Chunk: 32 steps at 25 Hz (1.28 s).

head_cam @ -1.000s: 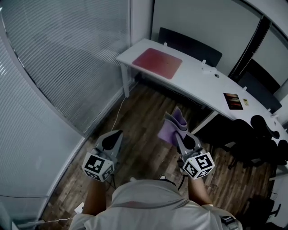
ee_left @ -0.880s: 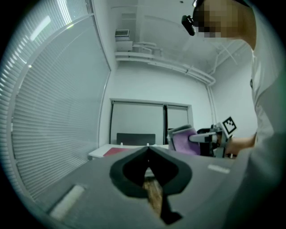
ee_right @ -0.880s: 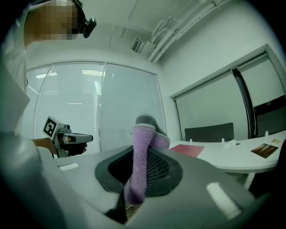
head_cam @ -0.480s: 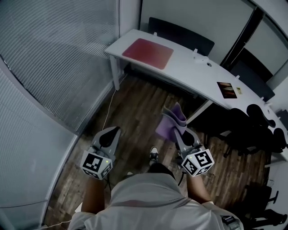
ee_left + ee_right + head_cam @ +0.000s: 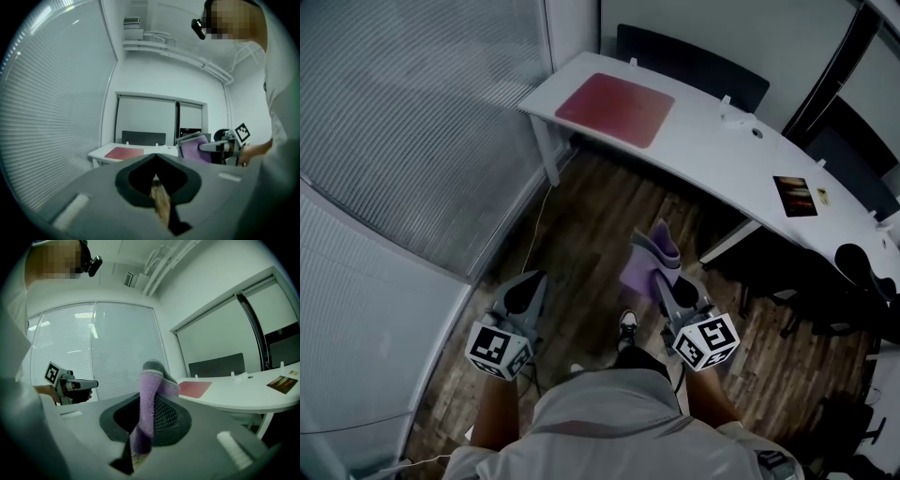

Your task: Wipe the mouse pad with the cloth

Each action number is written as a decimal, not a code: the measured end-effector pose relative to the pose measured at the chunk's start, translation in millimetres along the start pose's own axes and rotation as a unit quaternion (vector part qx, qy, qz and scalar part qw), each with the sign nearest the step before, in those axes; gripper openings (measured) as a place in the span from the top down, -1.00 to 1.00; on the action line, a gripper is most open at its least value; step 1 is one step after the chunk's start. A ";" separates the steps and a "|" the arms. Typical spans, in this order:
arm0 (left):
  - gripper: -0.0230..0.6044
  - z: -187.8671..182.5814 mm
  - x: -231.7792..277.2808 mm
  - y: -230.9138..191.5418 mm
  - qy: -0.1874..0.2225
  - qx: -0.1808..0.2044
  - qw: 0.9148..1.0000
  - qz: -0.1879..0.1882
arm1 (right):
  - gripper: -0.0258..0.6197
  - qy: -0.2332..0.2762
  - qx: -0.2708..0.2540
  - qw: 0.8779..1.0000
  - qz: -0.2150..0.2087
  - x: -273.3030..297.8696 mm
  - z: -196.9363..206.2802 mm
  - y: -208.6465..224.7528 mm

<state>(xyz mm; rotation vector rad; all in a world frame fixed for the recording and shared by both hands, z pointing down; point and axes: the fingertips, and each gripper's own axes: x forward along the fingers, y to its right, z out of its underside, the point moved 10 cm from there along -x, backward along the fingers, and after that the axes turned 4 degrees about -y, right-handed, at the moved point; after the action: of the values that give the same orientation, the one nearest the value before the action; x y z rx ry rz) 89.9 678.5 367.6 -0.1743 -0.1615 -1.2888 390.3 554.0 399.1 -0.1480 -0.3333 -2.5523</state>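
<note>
The right gripper (image 5: 664,281) is clamped on the purple cloth (image 5: 647,265), held above the floor well short of the desk (image 5: 712,155). The left gripper (image 5: 528,284) has its jaws together with nothing between them, equally far from the desk. The red mouse pad (image 5: 616,110) lies flat on the desk's left end.

Fuzzy terry cloth (image 5: 148,397) in matt plastic right claw (image 5: 664,279); ahead, smooth counter (image 5: 712,150), matt mouse pad (image 5: 616,108); below, wood-plank floor (image 5: 581,234).
</note>
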 end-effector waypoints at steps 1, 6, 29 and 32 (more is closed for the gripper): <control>0.93 -5.3 17.6 -0.7 0.000 0.001 1.000 0.000 | 0.77 0.000 0.004 1.000 0.002 4.8 -3.9 16.1; 0.93 -29.8 100.0 2.9 0.008 0.013 1.000 0.012 | 0.77 -0.008 0.004 1.000 -0.014 25.8 -16.6 85.8; 0.93 -51.9 258.0 -61.8 -0.022 0.018 0.999 -0.015 | 0.77 -0.071 0.049 0.994 -0.070 154.1 -17.6 225.0; 0.93 -55.1 278.0 -94.4 -0.014 0.019 1.000 -0.004 | 0.77 -0.073 0.044 0.995 -0.060 184.6 -27.2 231.7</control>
<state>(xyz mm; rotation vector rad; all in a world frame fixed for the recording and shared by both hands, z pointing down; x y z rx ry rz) 75.5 380.3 377.6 -0.1588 -0.2101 -1.2910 360.1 262.9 452.6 -0.2907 -0.5242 -2.6448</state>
